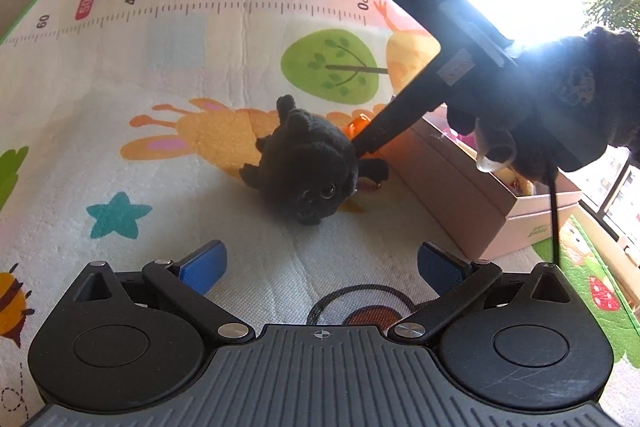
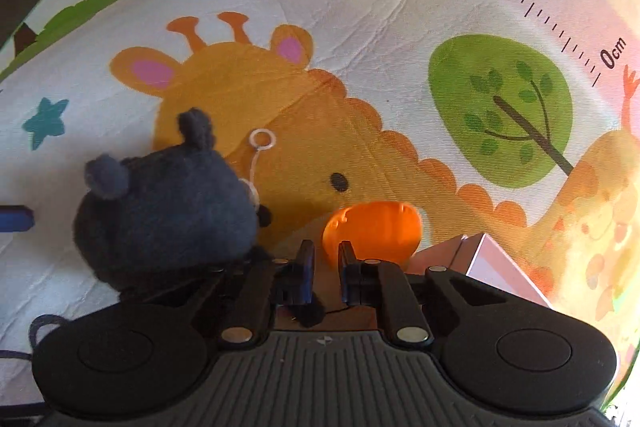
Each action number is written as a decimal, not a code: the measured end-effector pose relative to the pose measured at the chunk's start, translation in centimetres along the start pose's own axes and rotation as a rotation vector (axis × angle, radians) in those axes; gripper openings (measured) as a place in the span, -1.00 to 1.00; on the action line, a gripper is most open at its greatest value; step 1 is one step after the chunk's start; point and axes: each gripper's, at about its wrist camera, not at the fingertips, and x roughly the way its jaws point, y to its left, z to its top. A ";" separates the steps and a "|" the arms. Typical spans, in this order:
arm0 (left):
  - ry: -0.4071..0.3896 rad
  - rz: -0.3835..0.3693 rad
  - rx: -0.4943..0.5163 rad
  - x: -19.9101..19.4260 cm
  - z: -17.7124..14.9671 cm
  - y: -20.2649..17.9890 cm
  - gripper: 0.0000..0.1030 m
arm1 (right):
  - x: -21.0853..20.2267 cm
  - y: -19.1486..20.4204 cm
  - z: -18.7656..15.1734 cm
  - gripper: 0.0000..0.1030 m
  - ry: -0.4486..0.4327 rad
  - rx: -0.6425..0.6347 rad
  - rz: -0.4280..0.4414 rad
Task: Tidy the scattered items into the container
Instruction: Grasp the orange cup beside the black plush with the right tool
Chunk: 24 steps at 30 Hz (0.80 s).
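The left hand-held gripper (image 1: 320,267) hovers above the play mat (image 1: 168,75) with its blue-padded fingers (image 1: 204,265) spread wide and nothing between them. Straight ahead of it, a short way off, lies a black plush toy (image 1: 306,167) on the mat, its face turned toward this gripper and its ears pointing away. Ahead and to the right stands an open pink cardboard box (image 1: 472,199), its near wall running diagonally; some light-coloured items show inside, too washed out by window glare to name.

The right hand-held gripper (image 1: 366,147) reaches down from the upper right in the left wrist view, held by a hand in a dark glove (image 1: 592,95), and its tip meets the far right side of the plush toy, between toy and box. In its own camera the right hand-held gripper (image 2: 325,261) has its fingers (image 2: 307,267) drawn close, with only a narrow gap; whether they pinch anything cannot be told. Just beyond the fingertips sits an orange plastic toy (image 2: 374,229), touching or nearly touching them. The plush toy (image 2: 168,211) presses against the left side of this gripper, with a small white loop tag (image 2: 262,139) sticking up from it. The box corner (image 2: 492,259) lies just to the right.
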 end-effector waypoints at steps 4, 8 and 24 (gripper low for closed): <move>-0.013 0.020 0.016 -0.4 0.1 -0.1 1.00 | -1.7 1.6 -1.7 -0.78 -0.020 -0.009 0.057; 0.009 0.039 0.022 0.0 0.0 -0.4 1.00 | -3.4 1.4 -2.1 -0.75 -0.090 0.001 0.015; 0.048 0.000 -0.059 0.8 -0.3 0.7 1.00 | 2.2 -0.2 2.8 -0.79 -0.014 -0.066 -0.099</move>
